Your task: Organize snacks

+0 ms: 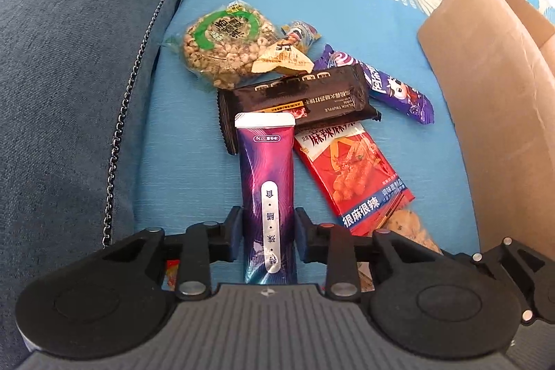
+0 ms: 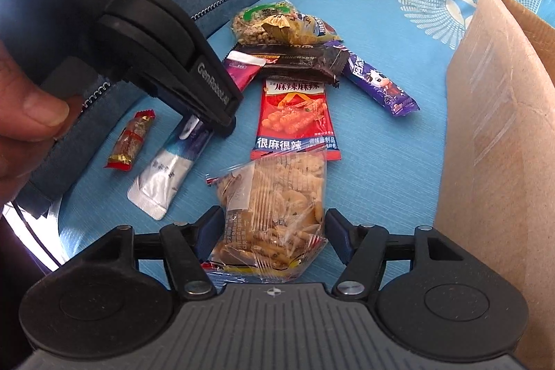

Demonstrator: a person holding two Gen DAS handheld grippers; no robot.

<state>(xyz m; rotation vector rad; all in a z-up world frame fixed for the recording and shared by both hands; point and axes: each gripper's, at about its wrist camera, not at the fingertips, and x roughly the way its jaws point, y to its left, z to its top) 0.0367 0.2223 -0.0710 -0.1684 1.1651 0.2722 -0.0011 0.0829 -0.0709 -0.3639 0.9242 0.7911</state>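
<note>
Nearest the right wrist camera, the right gripper (image 2: pixel 274 234) has its jaws spread to either side of a clear packet of crackers (image 2: pixel 274 210), with a gap on each side, so it grips nothing. That packet lies lengthwise away from the lens on the blue cloth (image 2: pixel 381 162).

Only this view shows the small red candy (image 2: pixel 131 141) beside the cushion, and the silver tail of the purple packet (image 2: pixel 166 182). It also shows the left gripper (image 2: pixel 222 113) from outside, reaching down onto that packet.

From the left wrist, the left gripper's (image 1: pixel 267 227) pads press both sides of the purple packet (image 1: pixel 267 182), which points straight ahead, white end farthest.

Beyond it lies the red spicy snack pack (image 1: pixel 350 169), angled, its top tucked under the black wafer bar (image 1: pixel 295 99) lying crosswise. Farther on lie a blue-purple candy stick (image 1: pixel 399 89) and a round puffed-grain cake (image 1: pixel 218 44) with a small tan wrapper (image 1: pixel 281 58) on it.

At the right stands the cardboard box (image 1: pixel 492 85); its inside is hidden from both cameras.
</note>
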